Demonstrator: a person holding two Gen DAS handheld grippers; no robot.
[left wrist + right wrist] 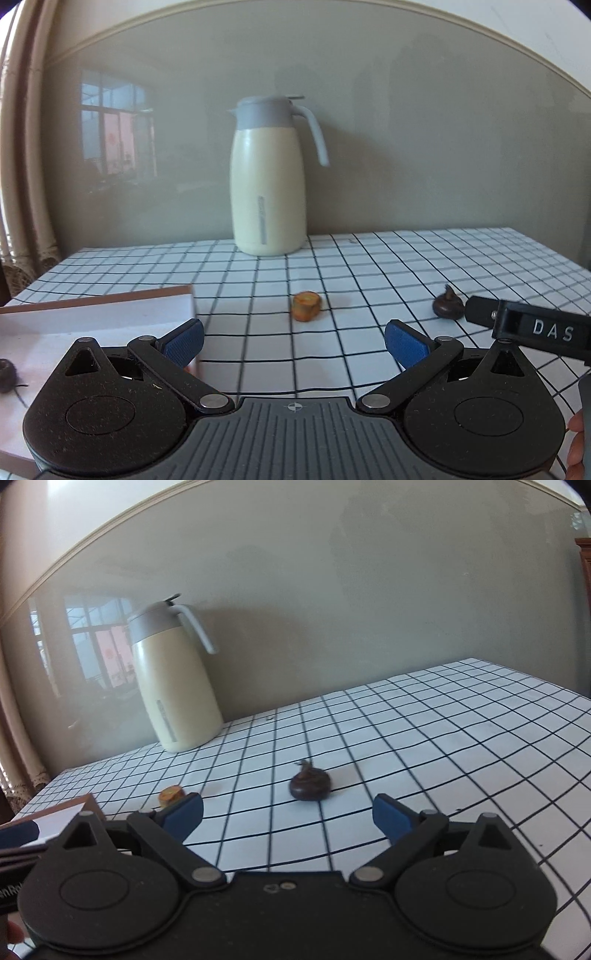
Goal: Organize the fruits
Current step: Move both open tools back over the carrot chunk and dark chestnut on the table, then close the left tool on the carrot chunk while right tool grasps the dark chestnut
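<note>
A: Evidently both tools were empty. The left gripper had its blue pads spread wide with nothing between them, and the right gripper stood just as far apart, also bare.

B: Where did the fruit lie, taking the cream jug as the mark?

A: The orange piece sat on the checked cloth in front of the jug, a little toward its handle side. The dark round fruit with a stub of stem lay farther out on that same side, well apart from the jug. The white tray with a brown rim was on the jug's other side, nearer the camera, and one dark fruit already lay in it.

B: Handling?

A: Judgement only: both looked small and light. The dark one seemed firm, smooth-skinned and domed, so it might roll or squirt out; I would close low across its widest part, below the stem. The orange piece looked stubby with flattish ends, possibly softer; take it across the sides, gently. Whether either bruised easily, I could not tell.
</note>
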